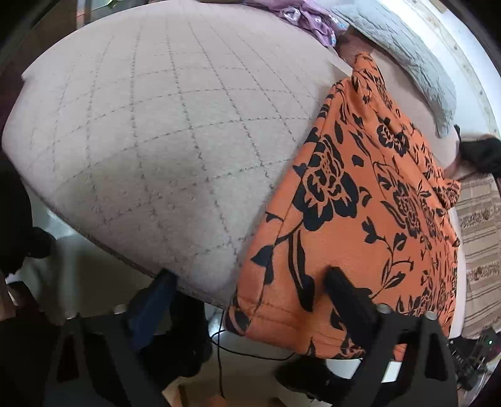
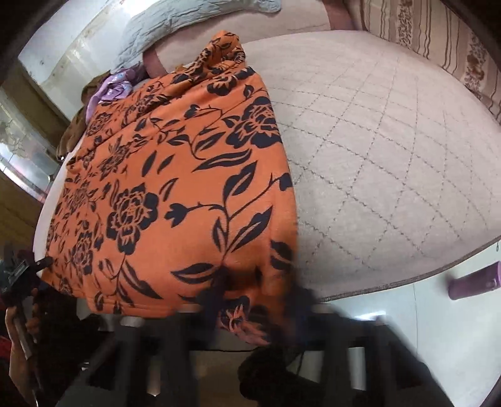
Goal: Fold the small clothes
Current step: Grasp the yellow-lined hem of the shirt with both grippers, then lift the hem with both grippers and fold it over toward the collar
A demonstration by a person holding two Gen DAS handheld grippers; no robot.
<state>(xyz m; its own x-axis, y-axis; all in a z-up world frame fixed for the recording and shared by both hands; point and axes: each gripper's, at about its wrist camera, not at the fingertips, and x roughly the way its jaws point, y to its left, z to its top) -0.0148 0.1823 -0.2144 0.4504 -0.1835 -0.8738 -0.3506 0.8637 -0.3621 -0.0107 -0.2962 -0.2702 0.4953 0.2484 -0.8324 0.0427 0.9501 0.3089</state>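
The orange floral garment (image 1: 360, 200) lies flat and unfolded on the bed (image 1: 162, 125); the left hand-held gripper (image 1: 250, 278) is spread over its hem, while the right hand-held gripper (image 2: 256, 297) pinches its near edge.

Orange garment with black flower print (image 1: 369, 219) lies on the right part of a quilted beige mattress (image 1: 162, 131), its near hem hanging over the mattress edge. Left gripper (image 1: 250, 278) jaws spread wide: right finger (image 1: 347, 294) rests on top of the orange fabric near the hem, left finger (image 1: 156, 300) sits off the garment at the mattress edge; pads not pressing together on cloth. Purple clothes (image 1: 300, 18) and a grey quilted pillow (image 1: 404, 53) lie at the far side. Striped patterned fabric (image 1: 482, 238) at right. Thin black cable (image 1: 225, 341) hangs below the mattress over a pale floor.
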